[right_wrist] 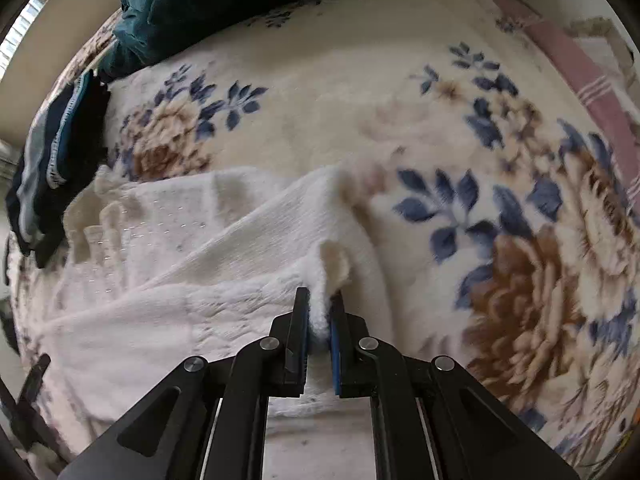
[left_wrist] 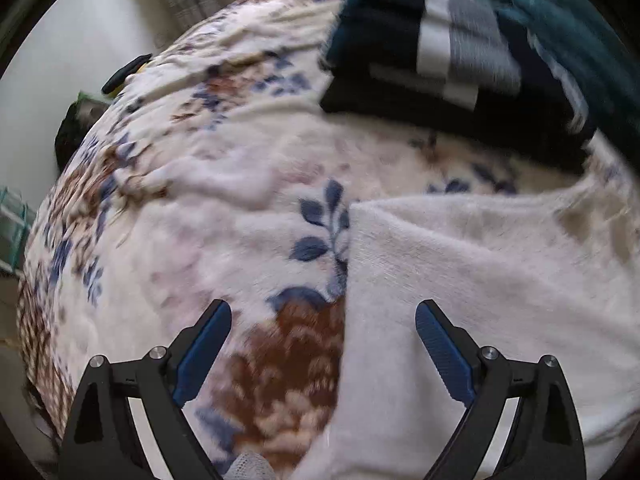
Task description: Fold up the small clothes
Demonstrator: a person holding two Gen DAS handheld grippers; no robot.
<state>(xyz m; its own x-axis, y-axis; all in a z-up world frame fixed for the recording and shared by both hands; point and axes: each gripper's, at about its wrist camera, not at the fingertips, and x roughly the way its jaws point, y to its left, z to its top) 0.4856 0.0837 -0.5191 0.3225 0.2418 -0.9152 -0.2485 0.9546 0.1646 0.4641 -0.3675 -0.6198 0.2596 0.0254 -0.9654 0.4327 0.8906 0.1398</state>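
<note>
A white fuzzy knit garment (left_wrist: 480, 280) lies spread on the floral blanket (left_wrist: 200, 200). Over its left edge hovers my left gripper (left_wrist: 323, 312), jaws wide apart, one finger above the blanket and the other above the garment, nothing between the pads. In the right wrist view the same white garment (right_wrist: 180, 272) shows with a fold of its right edge bunched up. My right gripper (right_wrist: 319, 300) is shut on that fold, white fabric pinched between the blue pads.
A stack of folded dark clothes with white and grey stripes (left_wrist: 432, 60) sits at the blanket's far side, also visible as folded dark clothes (right_wrist: 56, 160) at left. A teal garment (right_wrist: 192, 4) lies heaped behind. A pink striped cloth (right_wrist: 592, 80) lies at far right.
</note>
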